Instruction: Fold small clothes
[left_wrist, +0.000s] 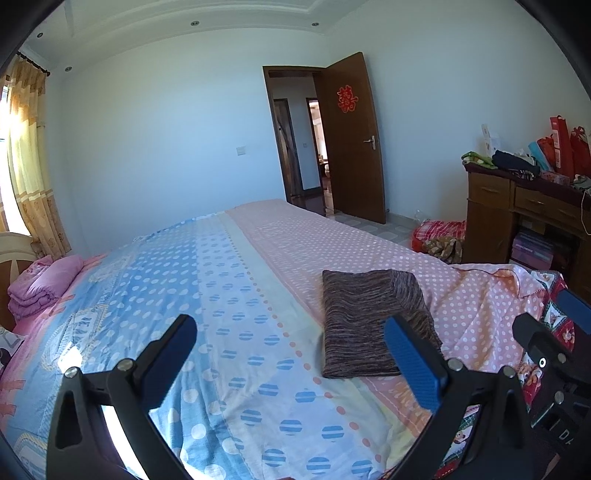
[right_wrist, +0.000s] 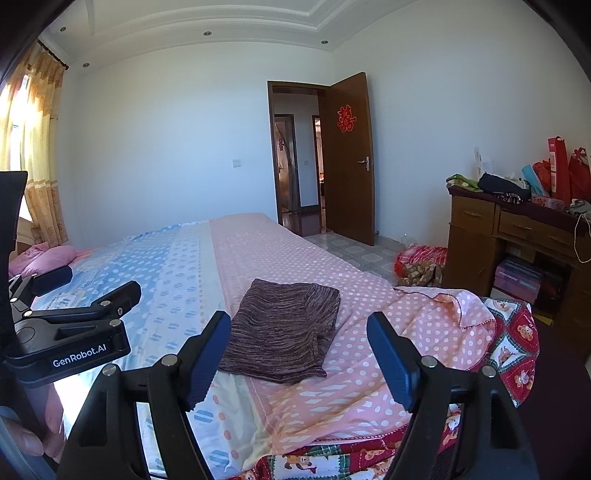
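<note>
A brown-purple striped knit garment (left_wrist: 365, 321) lies folded into a flat rectangle on the pink dotted part of the bed sheet (left_wrist: 306, 240). My left gripper (left_wrist: 291, 332) hovers open above the blue dotted sheet, its right finger just in front of the garment's near right corner, nothing between the fingers. In the right wrist view the same garment (right_wrist: 284, 328) lies just beyond my right gripper (right_wrist: 299, 328), which stands open and holds nothing. The left gripper (right_wrist: 92, 291) shows at the left of that view, and the right gripper's body at the left view's right edge.
A pink folded quilt (left_wrist: 40, 284) lies at the bed's far left. A red cartoon-print blanket (right_wrist: 513, 339) hangs over the near right corner. A wooden desk (right_wrist: 491, 236) with bags and clothes stands right, with a red bundle (right_wrist: 421, 262) on the floor. The door (right_wrist: 347, 158) is open.
</note>
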